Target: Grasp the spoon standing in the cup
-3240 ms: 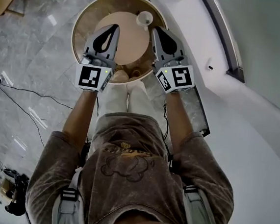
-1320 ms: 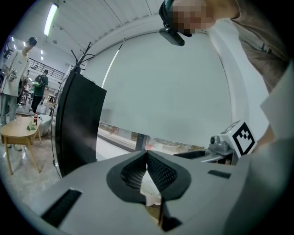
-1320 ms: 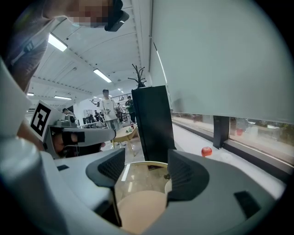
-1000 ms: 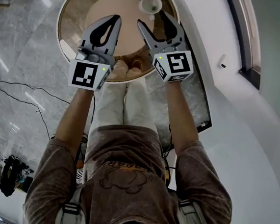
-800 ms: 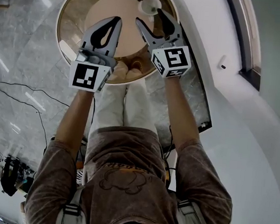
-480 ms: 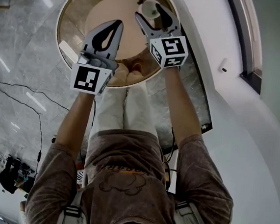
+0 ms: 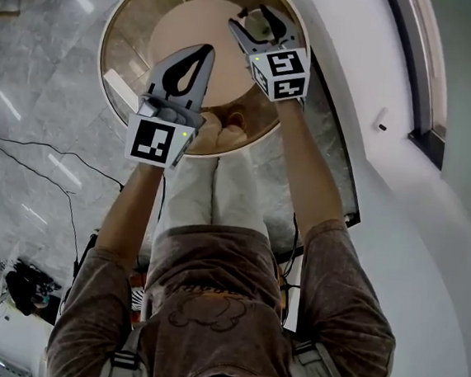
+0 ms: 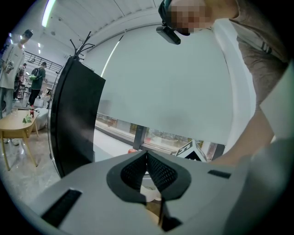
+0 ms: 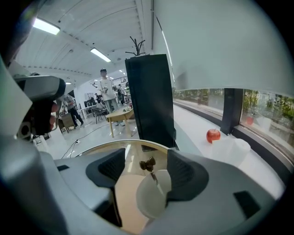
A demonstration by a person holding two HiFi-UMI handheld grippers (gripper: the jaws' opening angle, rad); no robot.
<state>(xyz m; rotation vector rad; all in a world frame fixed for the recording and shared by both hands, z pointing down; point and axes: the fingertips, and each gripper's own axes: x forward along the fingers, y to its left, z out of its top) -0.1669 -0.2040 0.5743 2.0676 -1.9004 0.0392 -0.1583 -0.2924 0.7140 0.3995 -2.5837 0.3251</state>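
Note:
A white cup (image 9: 153, 198) stands on the round table (image 7: 129, 17), on its far right side. A spoon (image 9: 148, 165) with a dark ornate top stands upright in the cup. My right gripper (image 9: 146, 170) is open, its two pads flanking the spoon's top without touching it. In the head view the right gripper (image 7: 256, 25) straddles the cup (image 7: 256, 13), which its jaws mostly hide. My left gripper (image 7: 206, 50) hangs over the table's beige middle, left of the cup, shut with nothing in it. In the left gripper view its pads (image 8: 156, 167) meet at the tip.
A tall black panel (image 9: 149, 98) rises just behind the table. A red apple (image 9: 213, 135) lies on the white window ledge (image 9: 202, 126) to the right. A wooden table (image 8: 14, 126) and people stand far off to the left. Cables (image 7: 48, 157) trail on the marble floor.
My right gripper has moved forward to the cup, and its open jaws now stand on either side of the spoon. The left gripper has barely shifted.

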